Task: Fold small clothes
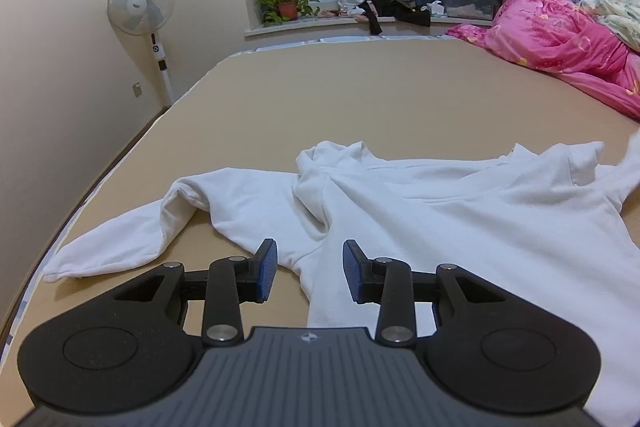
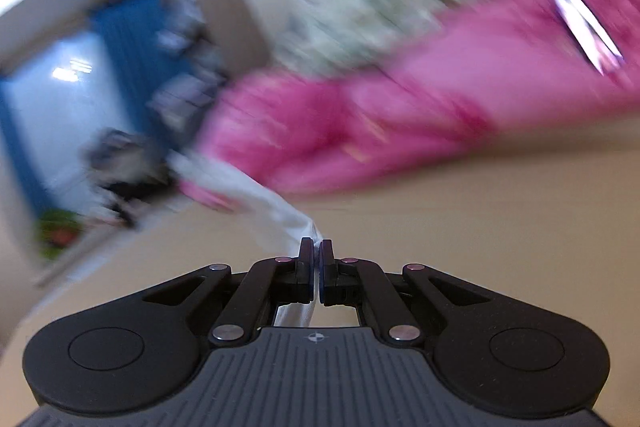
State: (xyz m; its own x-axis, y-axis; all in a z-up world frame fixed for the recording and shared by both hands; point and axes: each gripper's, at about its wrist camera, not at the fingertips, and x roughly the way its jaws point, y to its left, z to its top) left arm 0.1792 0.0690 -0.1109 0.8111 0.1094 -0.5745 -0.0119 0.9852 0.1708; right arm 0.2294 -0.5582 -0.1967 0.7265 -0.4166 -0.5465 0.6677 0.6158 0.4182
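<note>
A: Any writing? 
B: Fan (image 1: pixel 141 1) badge at 10 o'clock, unreadable. 
A: Tongs? 
B: Left gripper (image 1: pixel 309 269) is hovering parted over white hoodie (image 1: pixel 420 211) on bed (image 1: pixel 320 95); right gripper (image 2: pixel 316 261) is pinching its fabric.

Your left tool (image 1: pixel 309 270) fills the lower middle of the left wrist view, angled downward. Its two blue-faced pads (image 1: pixel 267 269) stand apart with a clear gap between them, and nothing is pinched there; white fabric shows through the gap, beyond and below the tips. The black linkage arms spread evenly to either side of the grey ribbed body.

Your right tool (image 2: pixel 317 259) sits in the lower middle of the right wrist view, also tilted down. Its jaws are pressed together on a thin fold of the white garment (image 2: pixel 256 193), which trails away toward the centre left of the frame. Everything beyond the tool is heavily blurred.
</note>
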